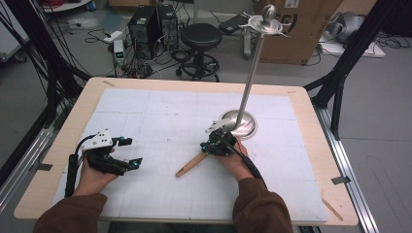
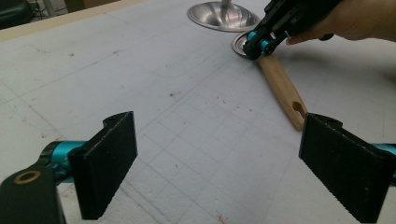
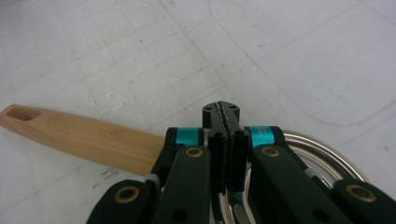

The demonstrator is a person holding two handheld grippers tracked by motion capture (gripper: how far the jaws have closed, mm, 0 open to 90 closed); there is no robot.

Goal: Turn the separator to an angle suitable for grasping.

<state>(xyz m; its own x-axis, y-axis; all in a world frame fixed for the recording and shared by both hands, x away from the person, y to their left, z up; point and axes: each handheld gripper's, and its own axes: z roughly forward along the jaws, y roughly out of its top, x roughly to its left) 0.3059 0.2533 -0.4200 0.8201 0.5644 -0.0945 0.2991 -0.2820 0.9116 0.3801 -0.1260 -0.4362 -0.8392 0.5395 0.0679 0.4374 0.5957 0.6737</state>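
A utensil with a wooden handle (image 1: 191,165) (image 2: 282,88) (image 3: 88,135) and a round metal head (image 3: 327,158) (image 2: 240,43) lies flat on the white gridded mat (image 1: 160,111). My right gripper (image 1: 214,144) (image 3: 220,109) (image 2: 254,46) sits low over the joint between handle and head. Its jaws are pressed flat together, and I cannot tell whether they pinch any of the metal. My left gripper (image 1: 132,151) (image 2: 217,140) rests on the mat at the left, jaws wide apart with nothing between them, pointing toward the handle's end.
A tall metal stand rises from a round base (image 1: 239,122) (image 2: 219,16) just beyond the right gripper, with a hooked top (image 1: 266,22). The mat covers a wooden table (image 1: 301,97). On the floor behind are a stool (image 1: 200,36), computers and a cardboard box.
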